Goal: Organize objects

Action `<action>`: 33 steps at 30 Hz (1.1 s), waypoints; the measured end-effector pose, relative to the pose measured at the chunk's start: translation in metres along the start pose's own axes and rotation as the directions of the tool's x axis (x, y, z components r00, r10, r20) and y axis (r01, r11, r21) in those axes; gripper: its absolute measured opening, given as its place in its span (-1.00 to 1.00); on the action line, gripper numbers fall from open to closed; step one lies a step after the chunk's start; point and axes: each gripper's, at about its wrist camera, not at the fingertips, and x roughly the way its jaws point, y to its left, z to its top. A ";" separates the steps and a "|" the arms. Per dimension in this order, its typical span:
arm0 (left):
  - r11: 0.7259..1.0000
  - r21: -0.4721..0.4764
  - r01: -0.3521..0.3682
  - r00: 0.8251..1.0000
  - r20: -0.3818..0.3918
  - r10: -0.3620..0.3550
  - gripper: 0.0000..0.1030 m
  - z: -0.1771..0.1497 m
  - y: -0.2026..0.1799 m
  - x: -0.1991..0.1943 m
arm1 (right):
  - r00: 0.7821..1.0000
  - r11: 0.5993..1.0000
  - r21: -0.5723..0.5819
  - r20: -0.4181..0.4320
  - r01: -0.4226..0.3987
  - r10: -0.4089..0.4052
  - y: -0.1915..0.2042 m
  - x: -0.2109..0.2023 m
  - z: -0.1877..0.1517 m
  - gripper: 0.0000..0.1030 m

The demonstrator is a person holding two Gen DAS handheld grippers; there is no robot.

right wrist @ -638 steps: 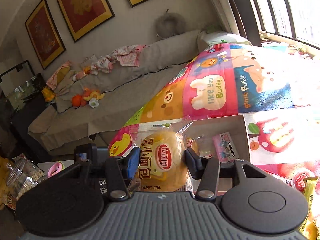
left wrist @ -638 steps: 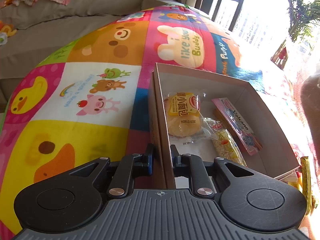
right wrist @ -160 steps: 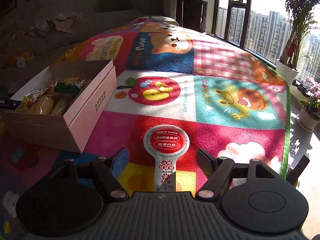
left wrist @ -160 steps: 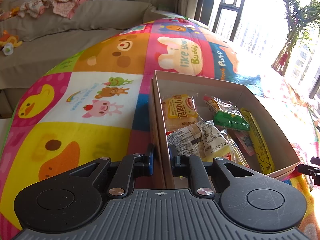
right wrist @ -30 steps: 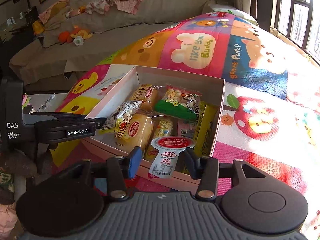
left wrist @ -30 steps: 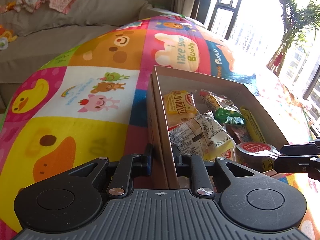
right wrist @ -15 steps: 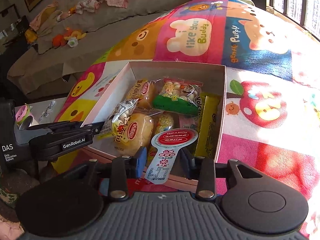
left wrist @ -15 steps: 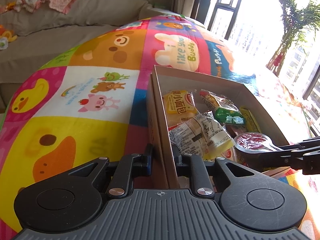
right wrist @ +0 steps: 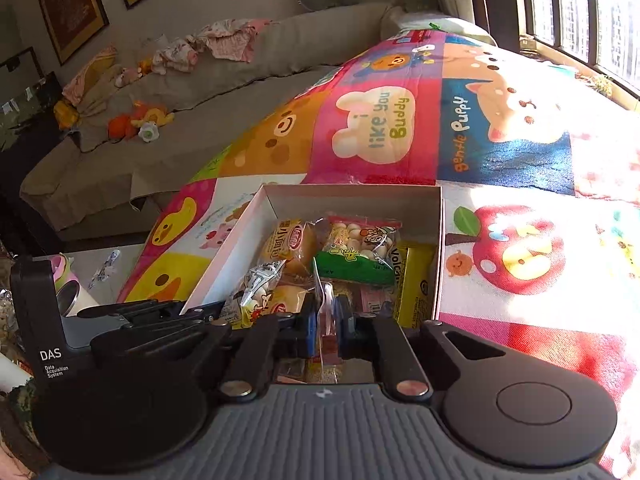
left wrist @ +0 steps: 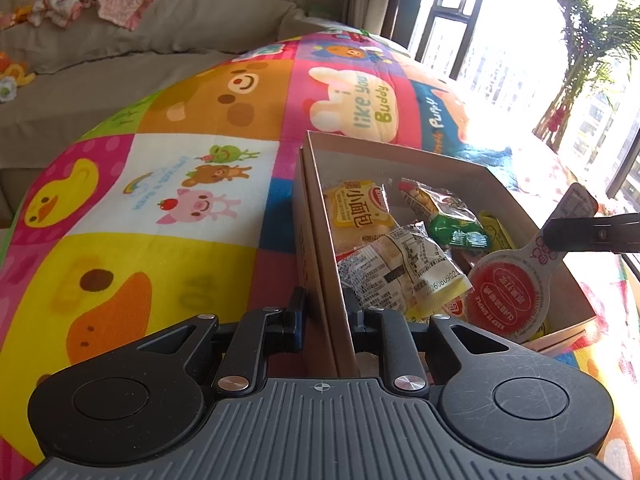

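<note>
Left wrist view: left gripper point(left wrist: 325, 314) clamped on near wall of cardboard box point(left wrist: 320, 240), one finger outside, one inside. Box resting on cartoon play mat point(left wrist: 160, 184). Inside box: yellow bread bun packet point(left wrist: 358, 210) at far left, clear-wrapped bun point(left wrist: 404, 276) nearer, green snack bag point(left wrist: 448, 220) behind it, yellow bar point(left wrist: 496, 232) along right side. Round red-lidded jelly cup point(left wrist: 508, 296) tilted over box's near right corner, its paper tab pinched by right gripper's dark fingers point(left wrist: 588, 236) reaching in from right edge.

Right wrist view: right gripper point(right wrist: 326, 322) closed tight on jelly cup's tab point(right wrist: 322, 304), seen edge-on between the pads, just above the box contents. Box's far wall point(right wrist: 352, 200) and green snack bag point(right wrist: 356, 256) straight ahead. Left gripper point(right wrist: 160, 316) at box's left corner. Grey sofa point(right wrist: 200, 92) with scattered clothes and toys beyond mat.
</note>
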 end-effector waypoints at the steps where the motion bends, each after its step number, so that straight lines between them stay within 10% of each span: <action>1: 1.000 0.000 0.000 1.000 0.000 0.000 -0.61 0.000 0.000 0.000 | 1.000 1.000 -0.001 0.008 0.006 -0.006 0.001 0.003 0.001 -0.83; 11: 1.000 0.000 -0.001 1.000 0.000 0.001 -0.61 0.000 0.000 0.000 | 0.999 1.000 0.028 0.035 0.002 -0.003 -0.001 0.033 0.016 -0.83; 24: 1.000 -0.002 0.001 1.000 0.002 -0.001 -0.60 0.000 -0.001 0.000 | 0.977 0.972 -0.117 0.087 0.205 -0.196 0.004 0.062 0.006 -0.66; 29: 1.000 0.000 0.001 1.000 0.000 -0.001 -0.61 0.000 -0.001 0.000 | 0.997 0.998 -0.039 0.067 0.048 -0.045 -0.006 0.052 0.013 -0.64; 33: 1.000 0.000 0.001 1.000 0.001 -0.001 -0.60 0.000 -0.001 0.000 | 0.991 0.988 -0.087 0.067 0.125 -0.119 0.001 0.058 0.013 -0.64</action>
